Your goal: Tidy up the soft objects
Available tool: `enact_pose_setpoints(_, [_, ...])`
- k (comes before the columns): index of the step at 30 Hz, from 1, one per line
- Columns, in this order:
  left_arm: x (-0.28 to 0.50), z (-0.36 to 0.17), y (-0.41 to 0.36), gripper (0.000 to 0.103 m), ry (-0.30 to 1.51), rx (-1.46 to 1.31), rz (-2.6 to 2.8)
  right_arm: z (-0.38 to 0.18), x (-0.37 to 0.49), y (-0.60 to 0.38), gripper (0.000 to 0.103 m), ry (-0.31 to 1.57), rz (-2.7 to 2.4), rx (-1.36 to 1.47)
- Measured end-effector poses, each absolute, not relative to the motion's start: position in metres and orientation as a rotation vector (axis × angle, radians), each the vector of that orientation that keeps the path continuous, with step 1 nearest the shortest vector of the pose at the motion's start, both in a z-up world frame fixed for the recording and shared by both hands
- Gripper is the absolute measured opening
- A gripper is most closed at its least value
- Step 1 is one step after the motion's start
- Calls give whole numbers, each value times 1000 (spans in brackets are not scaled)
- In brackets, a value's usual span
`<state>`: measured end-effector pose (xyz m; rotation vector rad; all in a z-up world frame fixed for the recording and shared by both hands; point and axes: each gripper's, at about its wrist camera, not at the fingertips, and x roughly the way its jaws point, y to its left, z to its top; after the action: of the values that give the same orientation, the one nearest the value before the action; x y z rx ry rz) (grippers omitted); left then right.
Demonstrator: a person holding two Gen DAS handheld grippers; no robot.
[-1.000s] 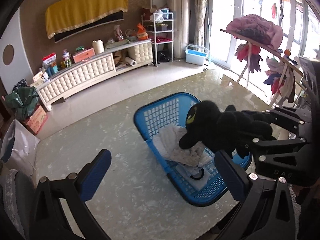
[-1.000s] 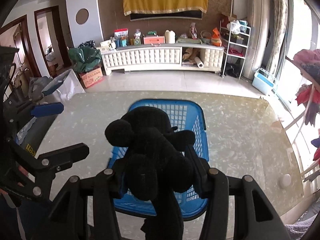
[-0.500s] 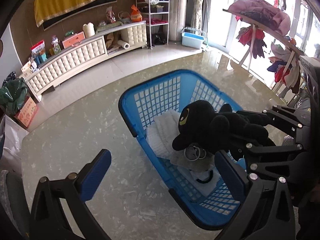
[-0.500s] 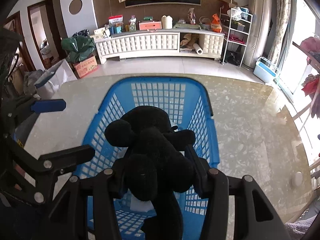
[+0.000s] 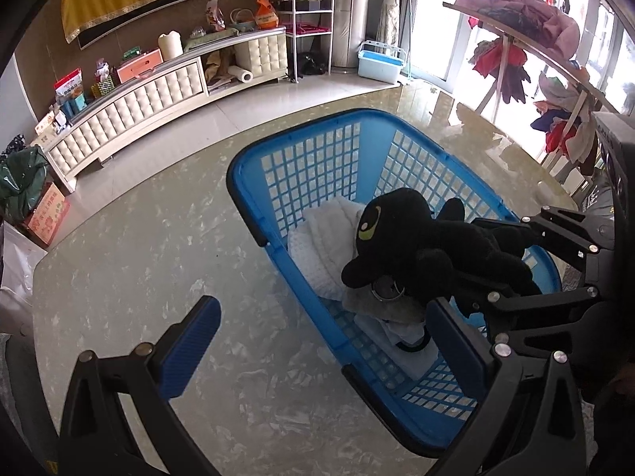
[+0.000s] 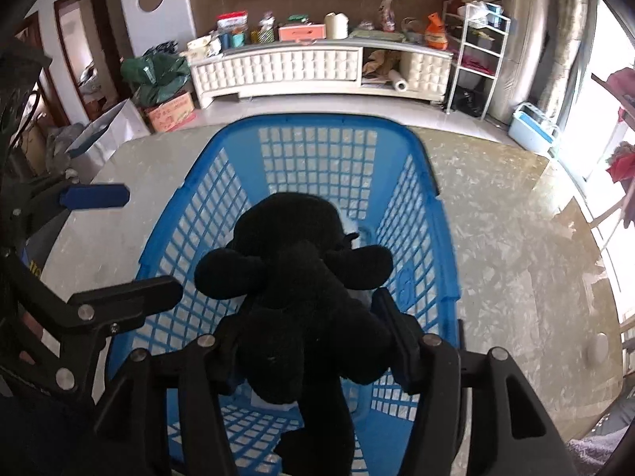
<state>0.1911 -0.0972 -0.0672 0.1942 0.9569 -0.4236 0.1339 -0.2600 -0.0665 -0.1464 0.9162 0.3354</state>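
Observation:
My right gripper (image 6: 309,337) is shut on a black plush toy (image 6: 301,285) with a yellow eye and holds it over the inside of a blue plastic laundry basket (image 6: 317,135). The left wrist view shows the plush toy (image 5: 412,246) above white cloths (image 5: 325,238) lying in the basket (image 5: 254,206). My left gripper (image 5: 321,341) is open and empty, low over the table beside the basket's near left wall. Its blue pads (image 5: 186,349) straddle the basket's rim.
The basket stands on a glossy marble-patterned table (image 5: 139,261). A small metal ring (image 5: 387,289) lies on the cloths under the toy. A clothes rack (image 5: 528,39) with garments stands to the right, and a white cabinet (image 5: 151,103) lines the far wall.
The right gripper has carried the black plush toy forward and lower, from above the basket's near rim to inside the basket. The left gripper has moved closer to the basket.

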Motion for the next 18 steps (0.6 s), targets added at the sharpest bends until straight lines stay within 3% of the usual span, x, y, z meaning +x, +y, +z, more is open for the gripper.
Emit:
enact_pose_setpoints(2, [190, -68, -98, 103, 957, 198, -420, -66, 134, -262, 59, 919, 342, -152])
enact_pose_setpoints(5, [187, -69, -97, 103, 952, 204, -418, -63, 132, -266, 86, 904, 333, -146])
enact_pose_setpoints(8, [183, -67, -90, 103, 946, 184, -426, -61, 128, -268, 99, 901, 324, -151])
enact_pose_setpoints(18, [168, -56, -68, 103, 922, 91, -388, -46, 103, -267, 103, 820, 310, -125])
